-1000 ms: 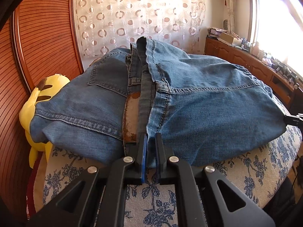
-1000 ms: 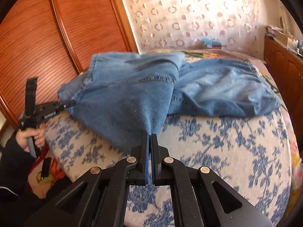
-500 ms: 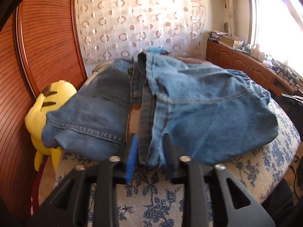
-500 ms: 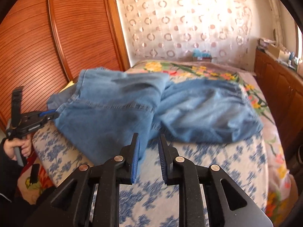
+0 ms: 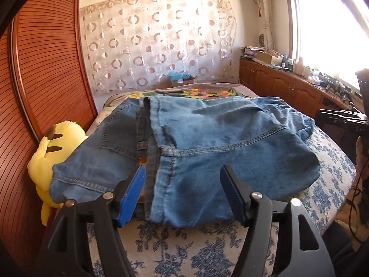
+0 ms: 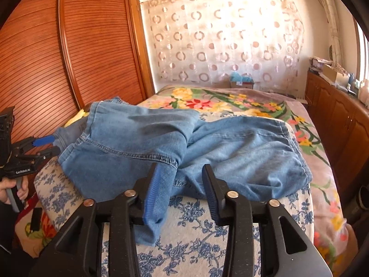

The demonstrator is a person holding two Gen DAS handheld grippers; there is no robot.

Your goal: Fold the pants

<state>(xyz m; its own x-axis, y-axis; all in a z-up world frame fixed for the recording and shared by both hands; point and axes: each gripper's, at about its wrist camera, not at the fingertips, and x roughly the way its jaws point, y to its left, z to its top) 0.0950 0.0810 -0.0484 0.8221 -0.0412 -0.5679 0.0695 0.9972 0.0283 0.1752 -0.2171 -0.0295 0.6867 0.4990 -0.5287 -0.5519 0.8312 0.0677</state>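
Denim pants (image 5: 207, 152) lie folded on bed (image 5: 207, 254), just ahead of both grippers. Left gripper (image 5: 182, 191) fingers opening wide, clear of fabric. Right gripper (image 6: 180, 191) fingers opening; denim corner between them, unpinched.

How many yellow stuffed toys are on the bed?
1. The toy sits at the bed's left edge against the wooden door, partly under the jeans. More could be hidden beneath them.

Floral-covered bed (image 5: 327, 191) under folded jeans (image 5: 230, 152) and yellow plush (image 5: 46, 161)
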